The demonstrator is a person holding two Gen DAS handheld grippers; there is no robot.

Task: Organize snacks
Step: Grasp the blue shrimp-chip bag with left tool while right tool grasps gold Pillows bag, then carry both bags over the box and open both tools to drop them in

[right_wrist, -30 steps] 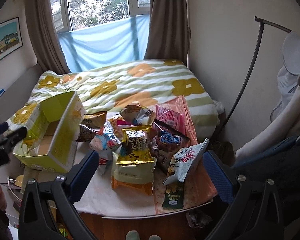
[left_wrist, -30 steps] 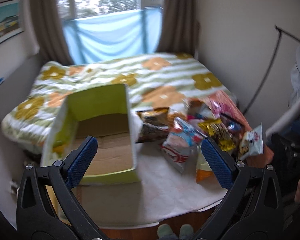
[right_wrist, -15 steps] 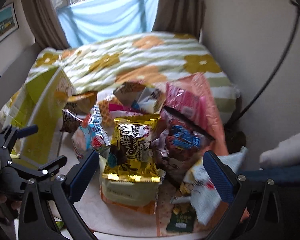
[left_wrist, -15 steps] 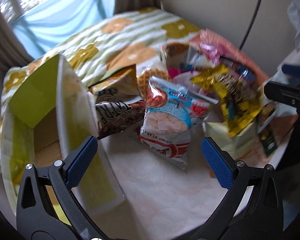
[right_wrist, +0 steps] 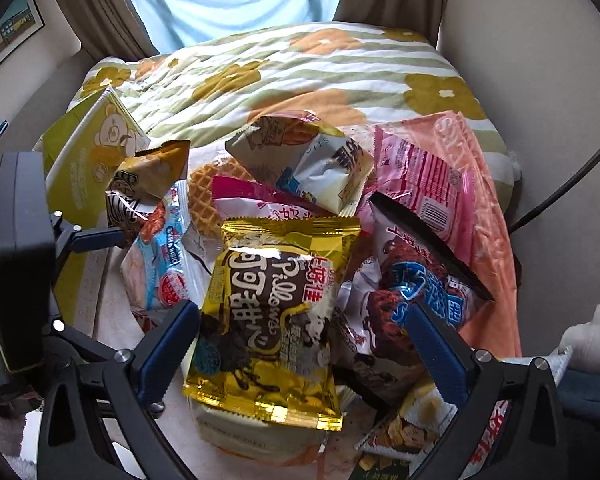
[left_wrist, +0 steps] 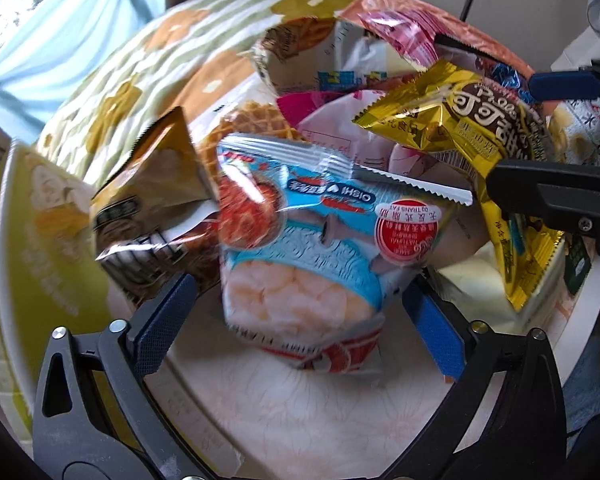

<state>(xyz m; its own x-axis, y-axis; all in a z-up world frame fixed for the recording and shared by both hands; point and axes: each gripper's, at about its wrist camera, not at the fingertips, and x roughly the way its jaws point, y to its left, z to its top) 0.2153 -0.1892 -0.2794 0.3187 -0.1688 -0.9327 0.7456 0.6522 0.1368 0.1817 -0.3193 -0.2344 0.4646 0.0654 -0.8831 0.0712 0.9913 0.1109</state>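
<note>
A pile of snack bags lies on a white round table (left_wrist: 300,412). My left gripper (left_wrist: 300,322) is open, its blue pads on either side of a blue-and-white shrimp-flake bag (left_wrist: 300,248) without pressing on it. In the right wrist view my right gripper (right_wrist: 302,344) is open too, and it straddles a gold bag with brown lettering (right_wrist: 276,312). That gold bag (left_wrist: 480,120) lies just right of the shrimp-flake bag (right_wrist: 164,268). An open green carton (right_wrist: 88,160) stands at the left of the pile.
A brown-and-gold bag (left_wrist: 152,200) leans between the carton (left_wrist: 24,248) and the shrimp-flake bag. Behind lie a waffle pack (right_wrist: 206,196), a grey-white bag (right_wrist: 312,164), a pink bag (right_wrist: 420,184) and a cookie bag with blue lettering (right_wrist: 420,292). A flowered quilt (right_wrist: 300,76) covers the bed beyond.
Both grippers have come down and forward onto the pile, still open. The left one has swung from the carton to the shrimp-flake bag, and the right one has closed in on the gold bag.
</note>
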